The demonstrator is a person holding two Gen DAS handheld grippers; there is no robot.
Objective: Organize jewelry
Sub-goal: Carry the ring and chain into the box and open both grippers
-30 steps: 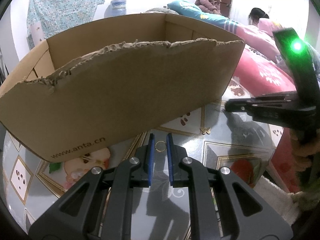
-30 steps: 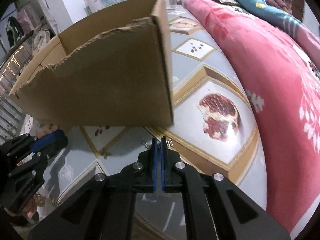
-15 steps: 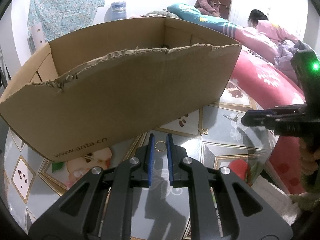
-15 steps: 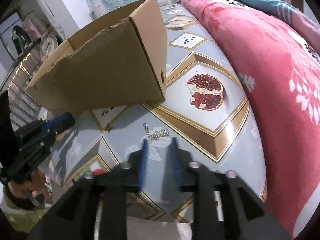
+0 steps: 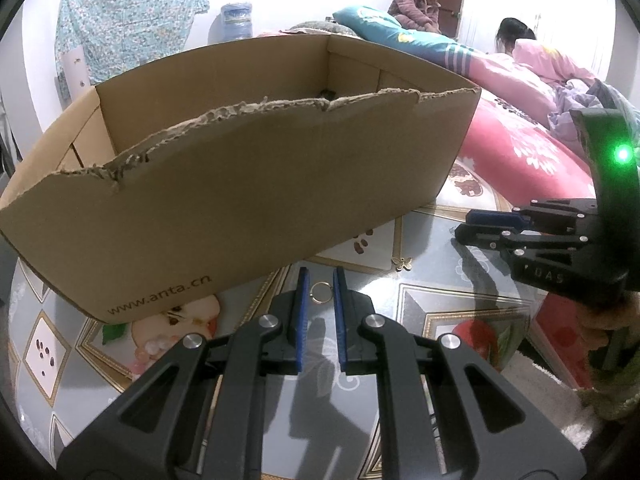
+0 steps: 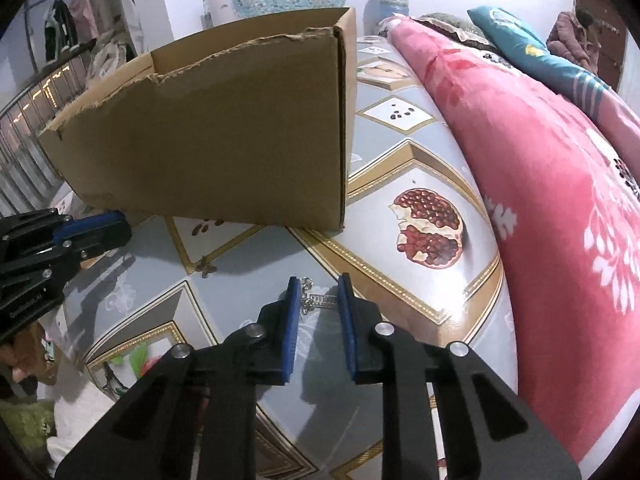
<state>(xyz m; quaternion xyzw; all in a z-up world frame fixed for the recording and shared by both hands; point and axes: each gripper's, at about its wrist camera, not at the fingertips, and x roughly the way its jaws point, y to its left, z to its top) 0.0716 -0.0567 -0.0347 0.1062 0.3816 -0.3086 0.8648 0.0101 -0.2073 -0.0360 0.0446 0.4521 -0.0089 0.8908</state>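
Observation:
A small gold ring (image 5: 320, 293) lies on the patterned table between the tips of my left gripper (image 5: 320, 280), whose jaws stand slightly apart around it. A gold butterfly charm (image 5: 401, 263) lies to its right; it also shows in the right wrist view (image 6: 204, 269). A silver chain with a bar pendant (image 6: 316, 299) lies on the table between the tips of my right gripper (image 6: 319, 285), which is open. A torn cardboard box (image 5: 240, 176) stands just behind; it also shows in the right wrist view (image 6: 224, 136).
A pink floral quilt (image 6: 540, 168) runs along the table's right side. The right gripper (image 5: 540, 240) shows at the right of the left wrist view, the left gripper (image 6: 48, 248) at the left of the right wrist view. Two people sit in the far background.
My right gripper went from shut to open, pulled back, then came down around the silver chain. My left gripper has stayed around the gold ring.

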